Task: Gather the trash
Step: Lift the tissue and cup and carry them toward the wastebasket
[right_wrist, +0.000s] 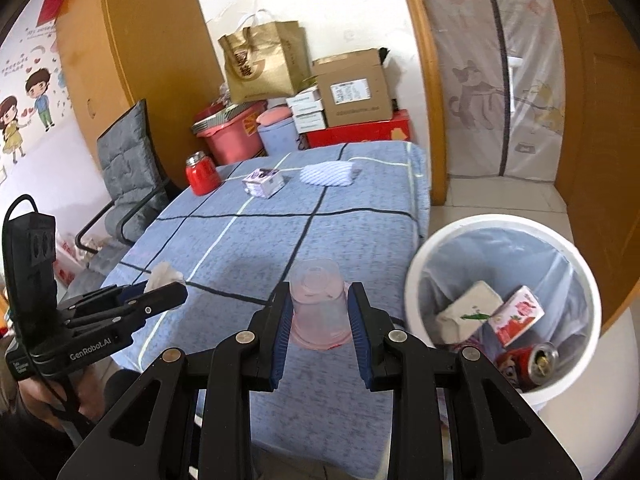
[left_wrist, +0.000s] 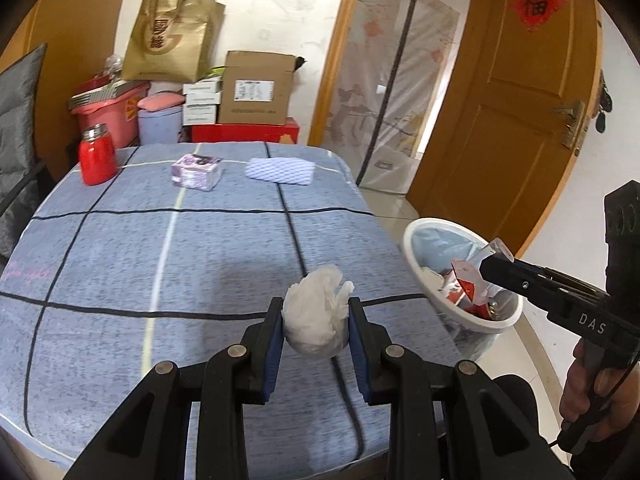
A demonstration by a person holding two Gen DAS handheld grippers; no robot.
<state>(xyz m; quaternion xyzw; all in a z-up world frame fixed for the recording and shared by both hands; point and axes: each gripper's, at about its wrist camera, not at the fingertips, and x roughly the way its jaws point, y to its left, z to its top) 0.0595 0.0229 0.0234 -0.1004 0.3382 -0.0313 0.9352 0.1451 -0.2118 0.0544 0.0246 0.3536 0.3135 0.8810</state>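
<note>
Left gripper (left_wrist: pixel 315 320) is clamped on a tissue wad (left_wrist: pixel 316 316), held over the table (left_wrist: pixel 120 260) w/ the bin (right_wrist: pixel 576 264) off to the side. Right gripper (right_wrist: pixel 318 312) squeezes a clear cup (right_wrist: pixel 318 304) by its sidewalls. Both prob super light; the cup's thin and likely crushes easily, so grip mid-wall. The tissue's soft, so pinch anywhere.

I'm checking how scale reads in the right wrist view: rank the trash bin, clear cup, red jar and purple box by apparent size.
1. trash bin
2. clear cup, enlarged by nearness
3-4. red jar and purple box, too alike to rank
</note>
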